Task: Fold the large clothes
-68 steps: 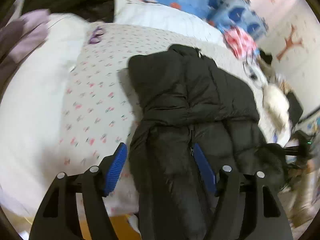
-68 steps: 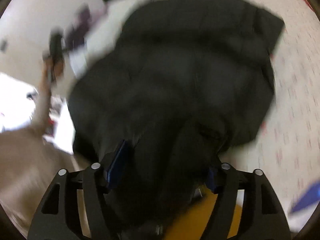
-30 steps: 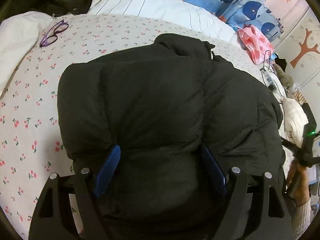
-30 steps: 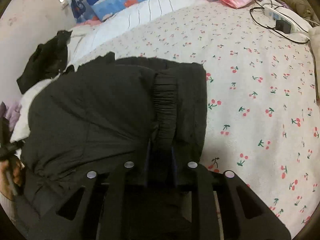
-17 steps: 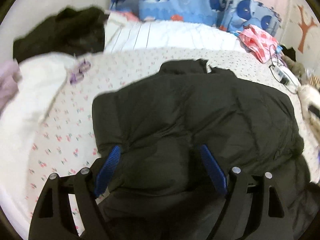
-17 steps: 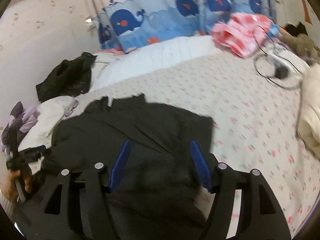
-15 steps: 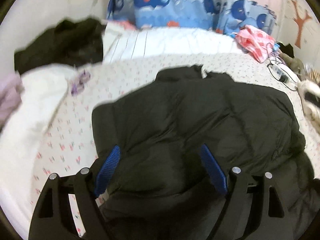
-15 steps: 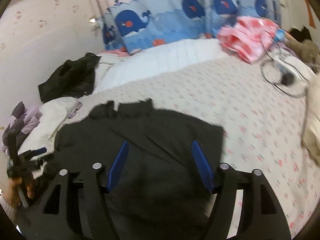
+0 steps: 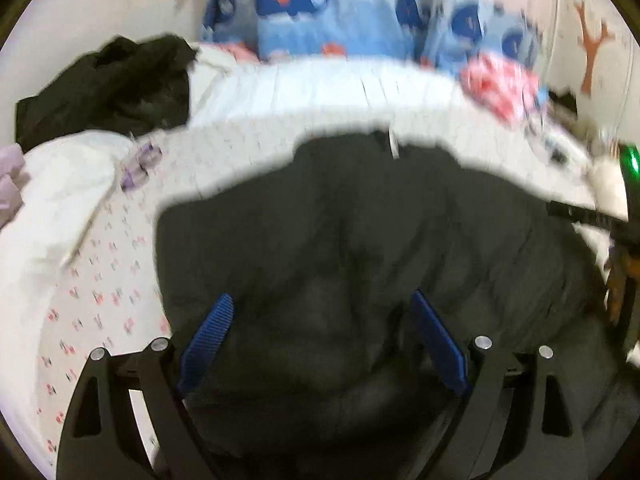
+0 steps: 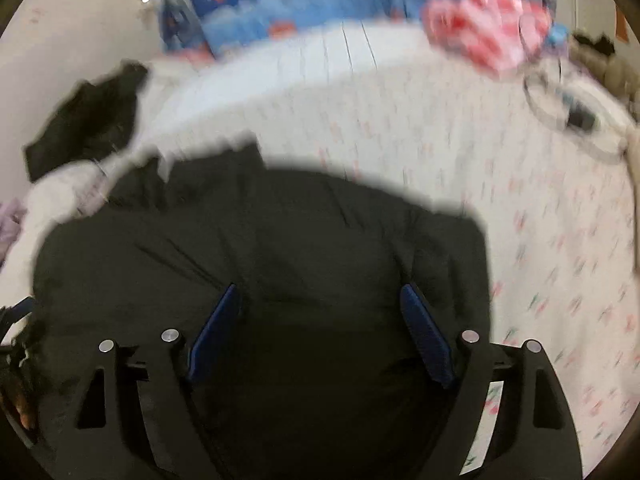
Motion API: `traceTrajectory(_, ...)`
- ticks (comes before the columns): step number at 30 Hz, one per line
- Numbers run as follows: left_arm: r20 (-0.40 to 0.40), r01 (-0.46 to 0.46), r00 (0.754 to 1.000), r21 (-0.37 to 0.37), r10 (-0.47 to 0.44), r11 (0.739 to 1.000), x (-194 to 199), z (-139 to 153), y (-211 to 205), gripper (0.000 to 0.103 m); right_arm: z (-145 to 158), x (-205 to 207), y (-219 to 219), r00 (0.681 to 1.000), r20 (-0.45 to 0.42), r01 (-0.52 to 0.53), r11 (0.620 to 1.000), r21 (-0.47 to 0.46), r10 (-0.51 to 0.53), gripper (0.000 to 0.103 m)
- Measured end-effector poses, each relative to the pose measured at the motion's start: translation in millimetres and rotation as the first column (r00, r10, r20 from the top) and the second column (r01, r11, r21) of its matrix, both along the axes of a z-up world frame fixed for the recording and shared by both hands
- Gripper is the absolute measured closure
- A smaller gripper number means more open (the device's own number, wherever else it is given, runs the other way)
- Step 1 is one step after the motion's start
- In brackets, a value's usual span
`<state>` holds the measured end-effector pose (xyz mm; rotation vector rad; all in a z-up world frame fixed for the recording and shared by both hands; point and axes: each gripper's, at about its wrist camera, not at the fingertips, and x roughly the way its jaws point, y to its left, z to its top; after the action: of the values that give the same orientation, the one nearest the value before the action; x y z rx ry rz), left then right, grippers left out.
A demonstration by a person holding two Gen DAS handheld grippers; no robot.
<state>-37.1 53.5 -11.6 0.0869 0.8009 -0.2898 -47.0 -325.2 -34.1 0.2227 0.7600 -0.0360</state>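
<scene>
Cherry-print bedsheet (image 9: pixel 100 276) under black puffer jacket (image 9: pixel 360 240) | left view: left gripper (image 9: pixel 322 332) opening, empty, jacket directly ahead, collar far | right view: right gripper (image 10: pixel 318 328) opening, empty, over jacket's (image 10: pixel 280 240) right half; both equally near.

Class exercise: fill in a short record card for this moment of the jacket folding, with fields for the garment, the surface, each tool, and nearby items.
garment: black puffer jacket, folded, lying flat
surface: cherry-print bedsheet
left tool: jaws opening, pads apart, nothing pinched between them
right tool: jaws opening, pads apart, nothing pinched between them
nearby: dark clothes pile, pink garment, whale-print cushions
</scene>
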Motion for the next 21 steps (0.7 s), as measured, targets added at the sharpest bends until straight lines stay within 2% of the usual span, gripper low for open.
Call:
traceTrajectory(3,0.070,-0.037,0.997,0.039,0.035,0.999,15.6,9.2,-7.1,0.012,8.0,12.7,-0.8,0.999,0.044,0.024,0.999,-0.023,-0.023,0.011)
traceTrajectory(4,0.080,-0.049,0.996,0.069,0.044,0.996,23.5,3.8,-12.6,0.012,-4.9,25.2,-3.6,0.999,-0.003,0.041,0.999,-0.033,-0.041,0.011)
traceTrajectory(6,0.067,-0.060,0.996,0.139,0.051,0.988,38.0,-22.9,-22.1,0.011,-51.5,45.4,-8.3,0.989,-0.133,0.053,0.997,-0.056,-0.060,0.008)
traceTrajectory(7,0.056,-0.051,0.998,0.141,0.043,0.989,41.0,-37.3,-24.2,0.011,-73.9,46.8,-13.8,0.991,-0.122,0.048,0.999,0.000,-0.047,0.006)
traceTrajectory(8,0.064,-0.056,0.997,0.123,0.048,0.991,40.0,-46.6,-24.1,0.010,-79.7,45.4,-18.5,0.992,-0.111,0.067,0.997,0.041,-0.062,0.006)
traceTrajectory(12,0.068,-0.061,0.996,0.143,0.052,0.988,38.2,-53.3,-24.8,0.008,-77.2,46.8,-12.4,0.990,-0.136,0.051,0.999,0.017,-0.048,0.006)
traceTrajectory(14,0.056,-0.062,0.997,0.134,0.054,0.989,37.6,-48.3,-20.3,0.008,-58.6,33.8,-10.0,0.988,-0.140,0.063,0.998,0.010,-0.061,0.008)
traceTrajectory(16,0.083,-0.070,0.995,0.096,0.062,0.993,26.0,-35.1,-12.6,0.008,-34.4,4.2,-7.5,0.998,-0.053,0.031,0.999,0.024,-0.030,0.008)
traceTrajectory(17,0.121,-0.075,0.991,0.080,0.065,0.994,16.2,-27.8,-9.1,0.008,-25.8,-11.1,-0.3,1.000,-0.021,0.009,1.000,-0.014,-0.010,0.008)
traceTrajectory(19,0.145,-0.070,0.988,0.090,0.056,0.994,7.7,-26.9,-8.5,0.007,-34.3,-28.2,10.1,0.999,-0.051,-0.018,0.995,-0.096,0.014,0.007)
traceTrajectory(20,0.123,-0.058,0.991,0.113,0.044,0.992,8.5,-35.7,-10.7,0.007,-52.2,-28.4,11.3,0.994,-0.110,-0.033,0.993,-0.110,0.021,0.007)
traceTrajectory(21,0.077,-0.046,0.996,0.120,0.037,0.992,13.7,-44.9,-12.4,0.007,-66.5,-27.2,7.1,0.990,-0.137,-0.043,0.997,-0.071,0.032,0.007)
